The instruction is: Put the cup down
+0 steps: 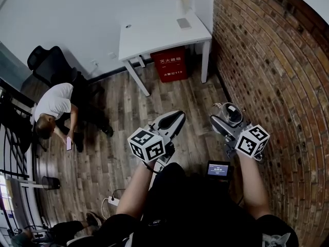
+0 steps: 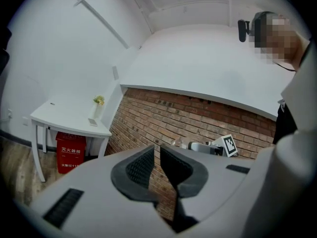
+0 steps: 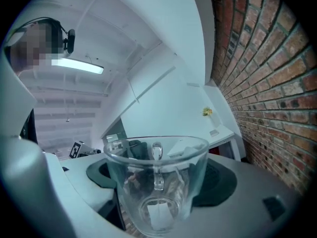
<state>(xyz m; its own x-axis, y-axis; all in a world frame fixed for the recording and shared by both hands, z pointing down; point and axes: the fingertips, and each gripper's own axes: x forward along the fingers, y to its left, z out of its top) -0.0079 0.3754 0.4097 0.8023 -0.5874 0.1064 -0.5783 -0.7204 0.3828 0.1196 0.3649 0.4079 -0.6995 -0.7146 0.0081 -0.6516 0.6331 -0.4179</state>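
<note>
- The cup [image 3: 156, 182], clear glass with its handle on the side away from the camera, is held off the ground in the right gripper [image 1: 229, 118], whose jaws are closed against its sides.
- It hangs well apart from the white counter [image 1: 154, 35], over the wood floor [image 1: 118, 138], so the carry looks to be in hand and the put-down not yet begun.
- The left gripper [image 1: 176, 118] is empty, its jaws barely apart with only a thin slit between them.
- Next, I judge, the cup must go over to the counter, come down level onto a bare part of the top, and be released only once its base rests there.
- A red box [image 1: 171, 65] under the counter reads "灭火器箱" and below it "火警119".
- The cup shows no print, and the gripper cubes carry only square markers.
</note>
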